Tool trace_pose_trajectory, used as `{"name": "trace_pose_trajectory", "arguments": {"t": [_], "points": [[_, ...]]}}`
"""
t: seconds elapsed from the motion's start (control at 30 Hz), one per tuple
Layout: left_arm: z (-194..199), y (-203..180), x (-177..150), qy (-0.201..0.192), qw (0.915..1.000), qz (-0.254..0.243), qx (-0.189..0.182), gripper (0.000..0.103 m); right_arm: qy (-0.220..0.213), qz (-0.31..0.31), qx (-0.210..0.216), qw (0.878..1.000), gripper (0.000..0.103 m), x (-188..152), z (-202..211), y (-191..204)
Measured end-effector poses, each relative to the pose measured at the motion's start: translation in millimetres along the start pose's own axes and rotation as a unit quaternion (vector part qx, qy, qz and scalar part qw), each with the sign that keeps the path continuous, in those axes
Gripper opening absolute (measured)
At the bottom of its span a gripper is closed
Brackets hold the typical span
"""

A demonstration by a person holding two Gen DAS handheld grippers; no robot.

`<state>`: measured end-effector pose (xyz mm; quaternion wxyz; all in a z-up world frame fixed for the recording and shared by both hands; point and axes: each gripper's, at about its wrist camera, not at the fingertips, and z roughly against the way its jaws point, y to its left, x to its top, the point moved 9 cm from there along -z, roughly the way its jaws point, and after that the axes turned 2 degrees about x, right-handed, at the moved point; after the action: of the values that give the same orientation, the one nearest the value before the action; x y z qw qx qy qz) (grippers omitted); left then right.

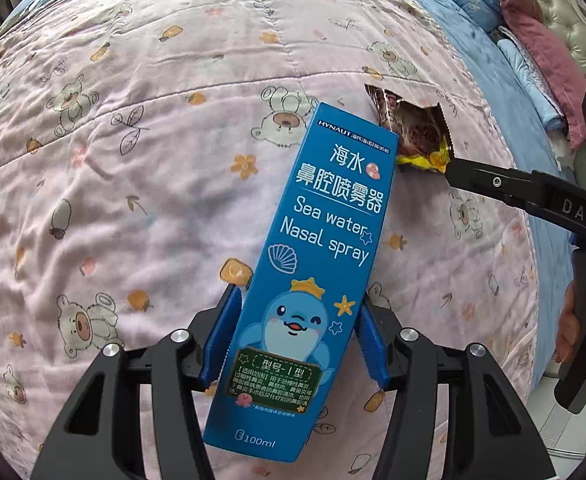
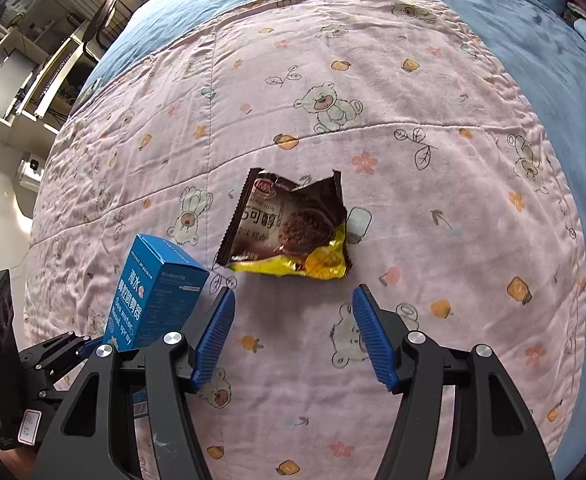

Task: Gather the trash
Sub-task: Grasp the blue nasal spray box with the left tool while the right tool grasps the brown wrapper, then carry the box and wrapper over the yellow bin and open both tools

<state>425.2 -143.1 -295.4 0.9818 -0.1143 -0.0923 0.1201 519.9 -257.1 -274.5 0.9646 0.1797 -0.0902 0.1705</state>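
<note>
At lower centre we see a smooth printed-card nasal spray box with a slight sheen. Beside it, at right of centre, lies a crinkled, glossy foil snack wrapper. Under both we note a quilt of soft, matt, stitched and puckered cloth. The gripper pads are ribbed blue plastic on matt black arms carrying shiny metal pins.
</note>
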Motion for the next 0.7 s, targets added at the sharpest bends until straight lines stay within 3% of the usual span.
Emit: {"name": "trace_pose_trajectory", "arguments": {"t": [0.2, 0.4, 0.43, 0.47, 0.53, 0.7], "points": [[-9.0, -7.5, 23.4, -0.009, 0.9999, 0.004, 0.004, 0.056, 0.004, -0.009, -0.008, 1.0, 0.06, 28.6, -20.0, -12.4], [-17.3, -11.8, 39.2, -0.008, 0.9999, 0.003, 0.01, 0.054, 0.02, -0.019, 0.006, 1.0, 0.06, 32.8, -38.0, -7.5], [-17.5, -12.1, 40.1, -0.008, 0.9999, 0.002, 0.011, 0.053, 0.023, -0.013, 0.002, 1.0, 0.053, 31.0, -40.9, -5.8], [-17.7, -12.3, 40.4, -0.007, 0.9999, 0.001, 0.011, 0.053, 0.026, -0.007, 0.0, 1.0, 0.039, 28.3, -43.6, -4.4], [-18.1, -12.1, 39.6, -0.006, 0.9999, -0.001, 0.013, 0.053, 0.021, 0.005, -0.004, 1.0, 0.027, 25.4, -44.5, -2.8], [-17.3, -9.7, 34.2, -0.005, 0.9999, -0.003, 0.014, 0.052, 0.005, -0.004, 0.009, 1.0, 0.019, 17.0, -35.4, -5.4]]}}
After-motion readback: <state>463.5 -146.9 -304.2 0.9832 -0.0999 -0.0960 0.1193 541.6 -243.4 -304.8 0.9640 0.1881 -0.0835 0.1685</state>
